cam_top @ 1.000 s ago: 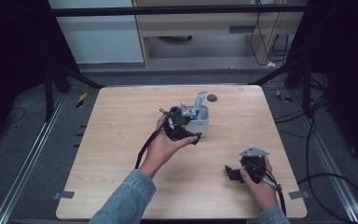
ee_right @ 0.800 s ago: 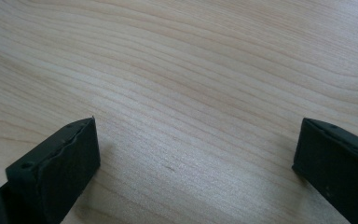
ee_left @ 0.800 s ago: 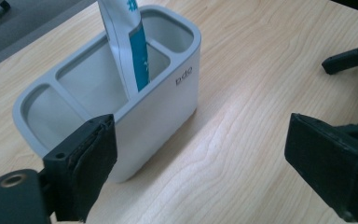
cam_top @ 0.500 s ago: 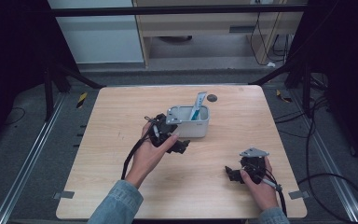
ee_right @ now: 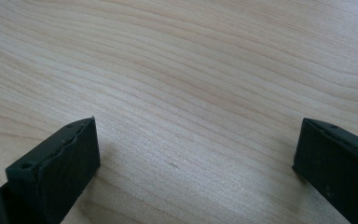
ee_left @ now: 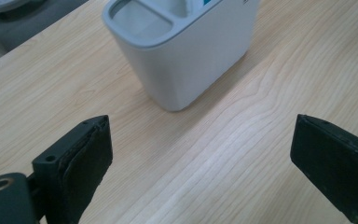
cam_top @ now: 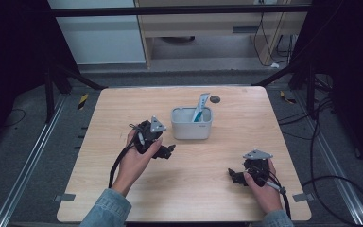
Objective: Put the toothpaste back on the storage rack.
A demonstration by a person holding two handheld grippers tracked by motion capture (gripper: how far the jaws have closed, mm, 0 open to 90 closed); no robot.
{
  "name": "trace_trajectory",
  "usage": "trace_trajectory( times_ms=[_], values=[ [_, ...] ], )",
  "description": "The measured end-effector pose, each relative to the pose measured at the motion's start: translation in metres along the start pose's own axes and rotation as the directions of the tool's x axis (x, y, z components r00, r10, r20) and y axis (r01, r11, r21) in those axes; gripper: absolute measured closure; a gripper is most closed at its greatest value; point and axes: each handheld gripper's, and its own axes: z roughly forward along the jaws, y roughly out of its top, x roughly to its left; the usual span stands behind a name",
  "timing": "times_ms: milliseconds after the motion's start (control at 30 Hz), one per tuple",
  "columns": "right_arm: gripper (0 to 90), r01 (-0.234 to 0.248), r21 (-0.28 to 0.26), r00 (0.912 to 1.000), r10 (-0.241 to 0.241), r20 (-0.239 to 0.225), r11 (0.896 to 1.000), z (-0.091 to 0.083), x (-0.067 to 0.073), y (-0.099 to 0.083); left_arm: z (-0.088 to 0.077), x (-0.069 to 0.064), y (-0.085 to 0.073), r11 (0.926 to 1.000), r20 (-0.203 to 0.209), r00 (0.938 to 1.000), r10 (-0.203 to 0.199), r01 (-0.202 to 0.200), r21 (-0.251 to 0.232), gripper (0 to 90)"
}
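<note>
The pale grey plastic two-compartment holder [cam_top: 191, 124] stands upright on the light wooden table [cam_top: 123, 109], nearer its far edge than its near one, with a blue-and-white tube [cam_top: 200, 107] leaning in its right compartment. The left gripper [cam_top: 166, 151] lies just beside its near left corner, jaws spread and empty, having just been opening. The right gripper [cam_top: 234, 176] rests near the near right corner, jaws wide apart over bare wood.

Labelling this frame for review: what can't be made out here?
- Tube in the holder: its lower part hidden by the wall in the high view; its print too small to read.
- Holder's far compartment: cut off by the top edge in the left gripper view.
- Dark round thing behind the holder: too small to identify.
</note>
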Motion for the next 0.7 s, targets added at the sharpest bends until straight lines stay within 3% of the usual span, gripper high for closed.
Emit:
trace_trajectory(
  times_ms=[300,700],
  values=[
    [0.4,0.0,0.001,1.0,0.0,-0.002,1.0,0.0,0.0,0.0,-0.001,0.015,-0.031,0.9993,-0.007,0.9992,-0.038,0.039,0.001,5.1],
    [0.4,0.002,0.0,1.0,-0.002,-0.004,1.0,0.0,0.001,0.0,0.0,0.035,-0.071,0.9938,-0.044,0.9937,-0.103,0.105,0.037,5.2]
  ],
)
